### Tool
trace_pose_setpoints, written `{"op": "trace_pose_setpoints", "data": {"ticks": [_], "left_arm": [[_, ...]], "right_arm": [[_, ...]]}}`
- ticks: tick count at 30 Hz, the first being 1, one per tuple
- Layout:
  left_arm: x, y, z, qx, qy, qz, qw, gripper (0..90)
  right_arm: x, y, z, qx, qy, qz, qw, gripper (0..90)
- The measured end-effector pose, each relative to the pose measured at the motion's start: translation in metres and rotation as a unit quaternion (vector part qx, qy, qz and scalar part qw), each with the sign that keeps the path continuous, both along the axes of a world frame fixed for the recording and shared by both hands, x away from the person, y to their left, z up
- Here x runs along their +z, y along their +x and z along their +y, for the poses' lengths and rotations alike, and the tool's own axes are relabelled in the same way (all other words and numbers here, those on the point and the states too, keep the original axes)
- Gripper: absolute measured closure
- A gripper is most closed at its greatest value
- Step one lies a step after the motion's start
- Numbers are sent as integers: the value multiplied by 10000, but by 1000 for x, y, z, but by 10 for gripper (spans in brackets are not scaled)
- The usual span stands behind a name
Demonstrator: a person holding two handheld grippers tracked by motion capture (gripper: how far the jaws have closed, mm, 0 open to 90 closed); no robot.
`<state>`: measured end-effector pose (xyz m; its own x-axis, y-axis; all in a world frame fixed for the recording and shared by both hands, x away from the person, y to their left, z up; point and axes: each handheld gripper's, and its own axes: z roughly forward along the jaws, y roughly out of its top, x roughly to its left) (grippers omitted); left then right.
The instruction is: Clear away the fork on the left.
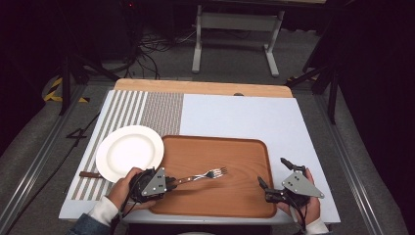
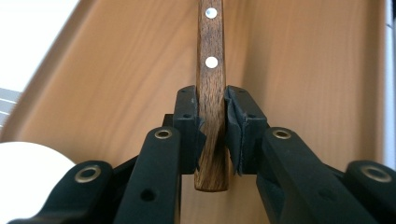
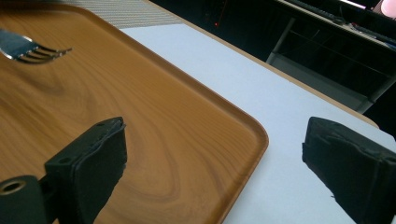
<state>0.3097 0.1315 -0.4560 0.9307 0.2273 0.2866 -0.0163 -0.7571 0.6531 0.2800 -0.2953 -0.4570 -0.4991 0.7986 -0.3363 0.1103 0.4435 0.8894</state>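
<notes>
The left gripper [image 1: 169,183] is sitting at the lower left of the high view, and its jaws are pinching the wooden handle of a fork [image 1: 203,176]. The fork is pointing to the right over the wooden tray [image 1: 244,196], near the middle of the frame. In the left gripper view the handle [image 2: 212,102] is standing between the two pads. The right gripper [image 1: 272,179] is resting at the lower right, its jaws spread wide with nothing between them. A white plate [image 1: 129,152] is lying left of the tray, overlapping the tray's edge.
</notes>
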Motion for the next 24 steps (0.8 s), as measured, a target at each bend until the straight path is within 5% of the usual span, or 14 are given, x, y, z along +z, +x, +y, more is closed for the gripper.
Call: {"op": "trace_pose_setpoints", "data": {"ticks": [11,24], "left_arm": [[-14,-13,3,-93,54,406,9991,757],[-21,-25,11,-9,-132,579,9982,748]], "right_arm": [[0,1,1,2,-21,23,10000,74],[-1,0,0,-9,-27,25,10000,74]]}}
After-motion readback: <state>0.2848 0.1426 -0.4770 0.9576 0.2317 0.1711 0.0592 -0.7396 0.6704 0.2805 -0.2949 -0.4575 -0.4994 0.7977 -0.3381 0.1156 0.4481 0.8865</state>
